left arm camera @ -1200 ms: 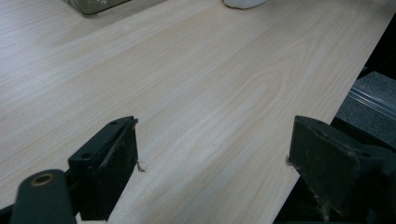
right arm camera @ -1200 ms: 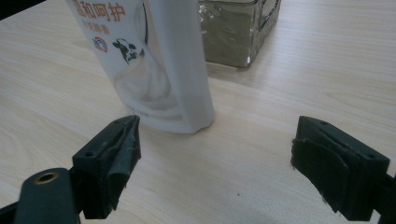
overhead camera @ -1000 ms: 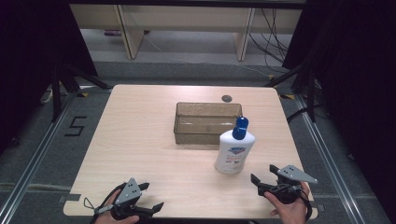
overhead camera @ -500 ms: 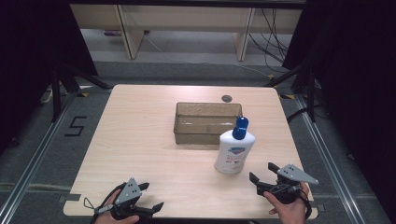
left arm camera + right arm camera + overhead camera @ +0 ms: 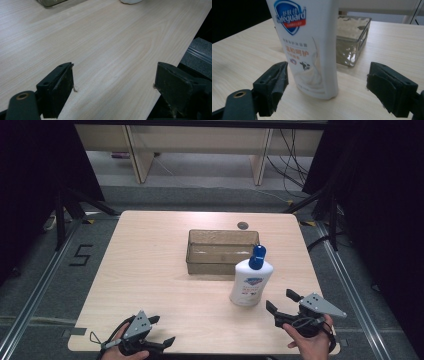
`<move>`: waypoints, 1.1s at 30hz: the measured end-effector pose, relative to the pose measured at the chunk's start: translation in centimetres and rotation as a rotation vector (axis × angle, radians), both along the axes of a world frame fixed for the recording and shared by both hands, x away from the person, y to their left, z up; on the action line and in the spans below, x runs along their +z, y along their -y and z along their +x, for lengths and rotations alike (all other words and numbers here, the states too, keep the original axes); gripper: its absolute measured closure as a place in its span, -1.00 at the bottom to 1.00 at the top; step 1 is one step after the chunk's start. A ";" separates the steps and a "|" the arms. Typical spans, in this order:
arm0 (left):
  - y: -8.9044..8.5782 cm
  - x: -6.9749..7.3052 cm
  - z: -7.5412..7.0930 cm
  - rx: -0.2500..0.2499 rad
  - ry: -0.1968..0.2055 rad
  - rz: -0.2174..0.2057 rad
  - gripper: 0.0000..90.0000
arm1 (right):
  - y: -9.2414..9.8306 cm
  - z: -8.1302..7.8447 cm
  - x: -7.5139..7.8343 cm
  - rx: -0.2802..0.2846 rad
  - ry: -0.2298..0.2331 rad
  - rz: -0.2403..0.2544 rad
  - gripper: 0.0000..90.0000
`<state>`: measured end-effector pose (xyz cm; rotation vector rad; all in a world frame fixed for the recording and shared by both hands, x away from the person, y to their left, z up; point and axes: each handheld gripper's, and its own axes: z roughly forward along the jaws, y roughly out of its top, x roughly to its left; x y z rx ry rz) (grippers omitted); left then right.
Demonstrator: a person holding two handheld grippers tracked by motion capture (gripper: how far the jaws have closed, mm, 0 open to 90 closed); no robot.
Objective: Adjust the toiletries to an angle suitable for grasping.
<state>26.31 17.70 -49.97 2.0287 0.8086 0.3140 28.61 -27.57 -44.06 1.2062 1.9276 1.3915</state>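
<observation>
High view shows the right claw (image 5: pixel 281 306) spread wide at lower right, aimed at the upright soap bottle (image 5: pixel 251 279) beside the tray (image 5: pixel 220 251) at bench (image 5: pixel 150 270) centre, while the left claw (image 5: pixel 161 331) rests released at lower left.

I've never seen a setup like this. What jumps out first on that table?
A white bottle with a blue cap stands upright right of the table's middle, just in front of a clear, empty-looking bin. The right gripper, held in a hand at the near edge, points at the bottle with its jaws wide apart, not touching it. The left gripper waits open at the near left edge of the table.
</observation>
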 end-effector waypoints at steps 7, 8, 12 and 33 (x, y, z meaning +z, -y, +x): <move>0.0 0.0 0.0 -0.001 0.002 0.000 -0.67 | -0.1 -0.1 1.1 0.016 0.032 0.005 -0.61; 0.0 0.0 0.0 0.000 0.001 0.001 -0.67 | -0.1 -0.1 1.1 0.016 0.032 0.005 -0.61; 0.0 -0.1 0.0 0.000 -0.001 -0.003 -0.67 | -0.4 -0.3 1.7 0.017 0.029 0.013 -0.61; 0.1 -0.1 0.0 0.005 -0.001 -0.004 -0.67 | -2.0 0.4 5.1 0.048 0.129 -0.025 -0.64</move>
